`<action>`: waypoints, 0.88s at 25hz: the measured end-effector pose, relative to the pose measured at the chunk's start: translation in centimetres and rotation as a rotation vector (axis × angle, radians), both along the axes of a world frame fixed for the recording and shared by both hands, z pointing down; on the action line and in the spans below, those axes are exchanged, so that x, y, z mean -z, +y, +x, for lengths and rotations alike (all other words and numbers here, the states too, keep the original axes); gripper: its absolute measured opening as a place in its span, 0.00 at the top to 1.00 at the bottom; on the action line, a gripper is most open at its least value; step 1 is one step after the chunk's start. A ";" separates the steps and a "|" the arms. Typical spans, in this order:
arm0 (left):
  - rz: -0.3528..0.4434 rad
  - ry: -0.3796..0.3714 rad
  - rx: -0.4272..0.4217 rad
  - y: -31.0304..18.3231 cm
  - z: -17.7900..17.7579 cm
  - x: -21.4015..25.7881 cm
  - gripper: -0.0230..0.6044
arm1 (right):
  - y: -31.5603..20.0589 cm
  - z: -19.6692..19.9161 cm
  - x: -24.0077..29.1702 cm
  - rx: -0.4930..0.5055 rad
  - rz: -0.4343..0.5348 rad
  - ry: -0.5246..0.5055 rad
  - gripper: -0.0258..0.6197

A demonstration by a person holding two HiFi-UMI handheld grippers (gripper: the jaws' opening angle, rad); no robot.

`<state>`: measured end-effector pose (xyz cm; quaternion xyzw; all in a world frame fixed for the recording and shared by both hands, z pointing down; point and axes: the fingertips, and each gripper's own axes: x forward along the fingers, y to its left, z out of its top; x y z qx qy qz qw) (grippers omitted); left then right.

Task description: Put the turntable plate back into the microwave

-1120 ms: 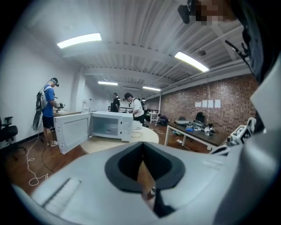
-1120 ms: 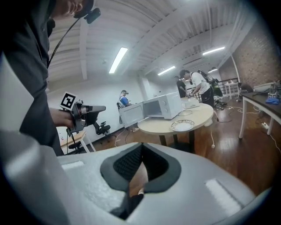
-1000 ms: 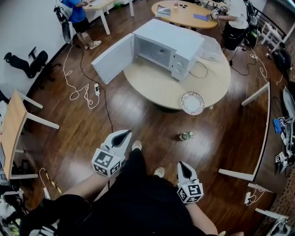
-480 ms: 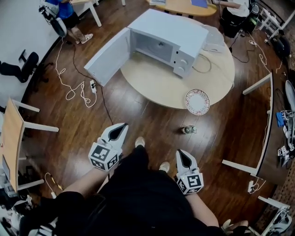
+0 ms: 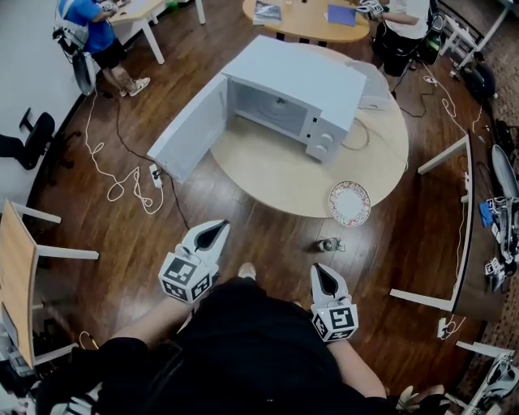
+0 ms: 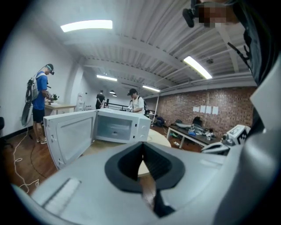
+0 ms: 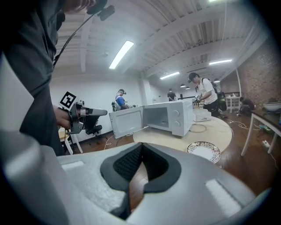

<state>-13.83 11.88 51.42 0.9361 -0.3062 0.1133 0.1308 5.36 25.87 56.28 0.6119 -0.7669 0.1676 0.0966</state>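
Nearer the table now, left claw and right claw point forward, clenched empty

One microwave. One patterned plate. Two round tables: near table, far table. Two grippers: left gripper, right gripper. Two bystanders: blue-shirted person far left, white-shirted person far right.

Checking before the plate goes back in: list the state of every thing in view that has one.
Microwave door: swung wide open.
Microwave cavity: no plate inside.
Turntable plate: lying flat near the edge of the round table, untouched.
Left gripper: shut, empty.
Right gripper: shut, empty.
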 end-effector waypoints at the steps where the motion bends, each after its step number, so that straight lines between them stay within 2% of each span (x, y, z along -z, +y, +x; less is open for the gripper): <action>1: 0.003 0.005 -0.006 -0.7 -0.1 0.1 0.96 | -0.6 -0.1 0.1 -0.013 0.003 0.001 0.96; 6: -0.033 0.030 -0.053 -3.2 -0.3 0.7 0.96 | -2.7 -1.5 0.7 -0.062 0.032 -0.010 0.96; 11: -0.016 0.047 -0.124 -3.6 0.2 2.0 0.96 | -3.5 -2.7 0.7 -0.079 0.038 -0.014 0.96; 17: -0.026 0.132 -0.119 -4.8 0.7 3.9 0.96 | -3.8 -2.8 1.1 -0.091 0.040 0.006 0.96; 22: -0.008 0.128 -0.123 -5.0 0.6 4.2 0.96 | -4.2 -2.7 1.8 -0.093 0.048 0.030 0.96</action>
